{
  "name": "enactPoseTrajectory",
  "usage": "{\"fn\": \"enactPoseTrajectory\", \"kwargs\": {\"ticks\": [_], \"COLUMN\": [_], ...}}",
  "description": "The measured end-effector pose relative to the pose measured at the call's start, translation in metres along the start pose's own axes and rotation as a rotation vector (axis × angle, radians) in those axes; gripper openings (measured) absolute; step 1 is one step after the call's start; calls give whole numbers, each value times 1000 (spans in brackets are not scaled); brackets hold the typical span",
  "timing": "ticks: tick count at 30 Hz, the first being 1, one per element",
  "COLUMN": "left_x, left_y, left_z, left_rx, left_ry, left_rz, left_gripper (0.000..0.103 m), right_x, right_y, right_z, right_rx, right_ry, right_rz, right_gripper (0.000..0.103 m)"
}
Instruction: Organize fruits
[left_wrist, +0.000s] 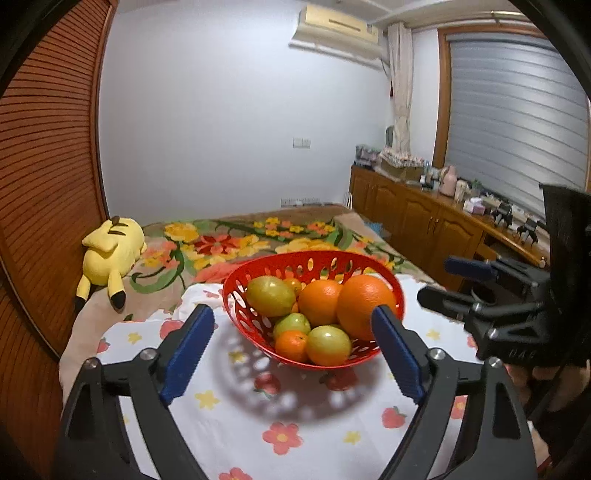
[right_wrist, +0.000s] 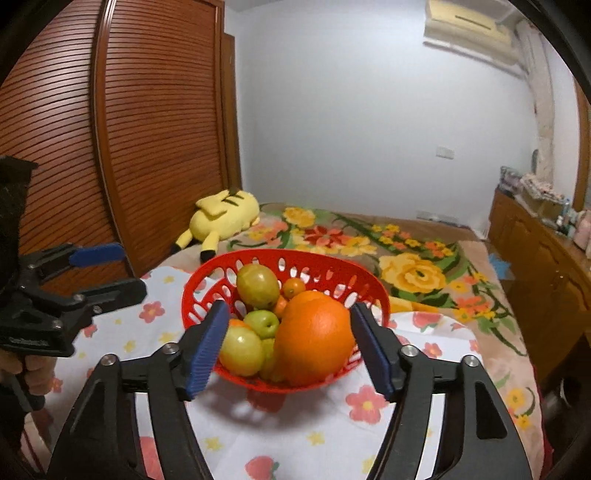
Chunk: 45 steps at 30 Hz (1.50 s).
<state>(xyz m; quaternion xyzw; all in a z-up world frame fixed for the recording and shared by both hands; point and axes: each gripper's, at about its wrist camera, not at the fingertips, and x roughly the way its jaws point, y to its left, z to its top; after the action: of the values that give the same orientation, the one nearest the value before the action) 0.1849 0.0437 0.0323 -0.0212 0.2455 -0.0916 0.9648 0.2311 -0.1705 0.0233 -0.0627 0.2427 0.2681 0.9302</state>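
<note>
Fruit: oranges, small tangerines and green-yellow fruits, all piled inside the red basket (left_wrist: 236, 291); none lies loose on the cloth.
Large orange (right_wrist: 314, 339): sits at the basket's near right, the fruit closest to both cameras.
Basket position: on the strawberry-print cloth (left_wrist: 229, 413) spread over the bed, near its foot end; rim oval, long axis running left to right across both views.
Right hand-held gripper (right_wrist: 288, 347): jaws wide and empty, nothing pressed by the pads; basket straight ahead and slightly below, the large orange framed between the fingers.
Left hand-held gripper (left_wrist: 293, 347): jaws wide and empty; basket likewise dead ahead.
Nearer hand: hard to call; the right looks marginally closer, as I judge it.
Open room: bare cloth in front of and to either side of the basket.
Edges: cloth ends just behind the basket, where the floral blanket (right_wrist: 413, 273) begins; yellow plush toy (left_wrist: 110, 251) well apart, by the slatted wardrobe (right_wrist: 110, 129).
Task state: judged complete or nearly so.
</note>
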Motion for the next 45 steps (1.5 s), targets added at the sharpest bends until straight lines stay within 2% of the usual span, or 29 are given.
{"fn": "enactPoseTrajectory", "kwargs": {"ticks": [4,8,10,16,27,45], "left_x": [-18,-39,-45,-67,-95,-103], "left_y": [-6,-16,-18,-26,-42,-48], "left_z": [-3,-5,-5,-12,-24,-46], "left_rx": [-9,-1,-5,5,1,-9], "left_ry": [-27,-64,-77,-104,-114,-84], "left_rz": [13,80,106,89,120,127], "left_gripper": [90,90,90,91,91,91], "right_x": [-20,-37,-46,-69,-108,-126], "right_y": [5,9,11,14,18,17], "right_z": [-8,-12,-14,-22,-35,-55], "right_rx": [11,32,30,42,55,77], "right_ry": [-35,-61,-76,-107,-168,-176], "right_rz": [-18,-32,-38,-58,-104,-115], "right_gripper": [83,88,88,89,89,89]}}
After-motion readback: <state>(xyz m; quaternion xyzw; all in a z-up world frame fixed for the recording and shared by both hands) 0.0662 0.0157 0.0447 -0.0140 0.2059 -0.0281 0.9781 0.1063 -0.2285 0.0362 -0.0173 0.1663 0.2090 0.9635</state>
